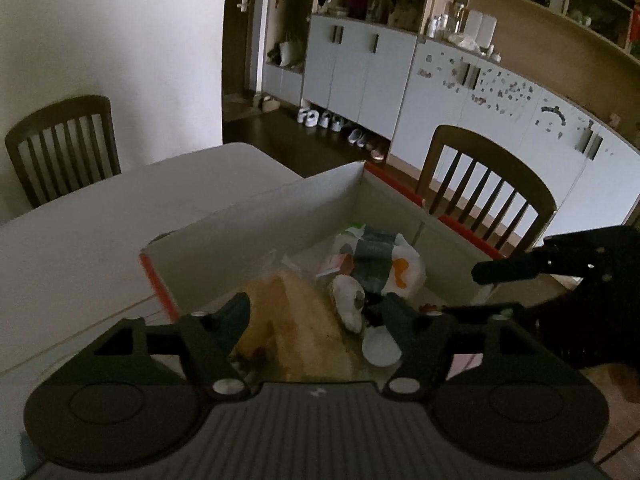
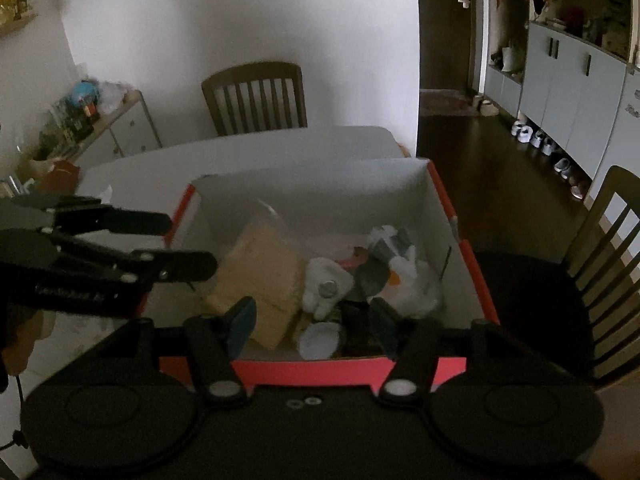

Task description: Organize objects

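Left gripper: I am holding it over the near end of the box, its jaws standing apart with nothing clamped between them; the pale contents are only showing through the gap.
Right gripper: I am holding it above the near red rim of the box, jaws likewise apart and gripping nothing.
Box: an open cardboard box with red outer faces and a white inside is sitting on the white worktop.
Contents, left part: a tan, flat, cushion-like piece is lying tilted against the left half of the box floor.
Contents, middle: a white soft toy with a round metal fitting is lying just beside the tan piece.
Contents, right part: a white bundle with grey and orange patches is resting near the right wall.
Contents, near end: a small white round lid-like object is lying by the near wall; I cannot tell what it is.
Surroundings: a dark wooden slat-back chair is standing at the far side of the worktop.
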`<action>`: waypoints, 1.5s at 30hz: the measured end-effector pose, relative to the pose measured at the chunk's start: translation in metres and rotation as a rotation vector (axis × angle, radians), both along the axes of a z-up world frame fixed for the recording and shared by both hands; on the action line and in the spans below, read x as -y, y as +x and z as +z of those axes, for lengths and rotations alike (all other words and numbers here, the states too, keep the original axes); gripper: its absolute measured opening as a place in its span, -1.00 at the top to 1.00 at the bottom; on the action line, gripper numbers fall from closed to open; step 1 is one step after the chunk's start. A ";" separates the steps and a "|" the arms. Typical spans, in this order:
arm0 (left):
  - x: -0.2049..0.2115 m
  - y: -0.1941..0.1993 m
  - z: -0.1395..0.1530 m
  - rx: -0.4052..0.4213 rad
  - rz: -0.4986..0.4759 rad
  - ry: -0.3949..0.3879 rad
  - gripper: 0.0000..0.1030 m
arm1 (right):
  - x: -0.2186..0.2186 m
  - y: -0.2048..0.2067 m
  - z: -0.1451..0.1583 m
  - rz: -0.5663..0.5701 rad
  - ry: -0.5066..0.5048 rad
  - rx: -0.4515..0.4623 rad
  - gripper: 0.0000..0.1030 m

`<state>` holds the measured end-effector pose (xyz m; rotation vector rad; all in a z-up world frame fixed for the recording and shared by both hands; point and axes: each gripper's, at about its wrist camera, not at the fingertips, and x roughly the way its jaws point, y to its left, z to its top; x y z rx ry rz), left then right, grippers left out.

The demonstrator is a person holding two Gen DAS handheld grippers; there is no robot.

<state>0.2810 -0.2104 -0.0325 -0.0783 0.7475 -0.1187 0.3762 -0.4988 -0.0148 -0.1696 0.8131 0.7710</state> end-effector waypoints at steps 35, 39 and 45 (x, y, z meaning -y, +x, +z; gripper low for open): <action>-0.037 -0.096 0.021 0.142 0.033 -0.024 -0.99 | 0.000 -0.083 0.027 -0.109 0.106 0.098 -0.69; -0.034 -0.100 0.020 0.136 0.037 -0.017 -0.99 | 0.001 -0.085 0.025 -0.115 0.106 0.092 -0.69; -0.030 -0.103 0.016 0.123 0.028 -0.007 -0.99 | 0.003 -0.090 0.022 -0.123 0.108 0.082 -0.69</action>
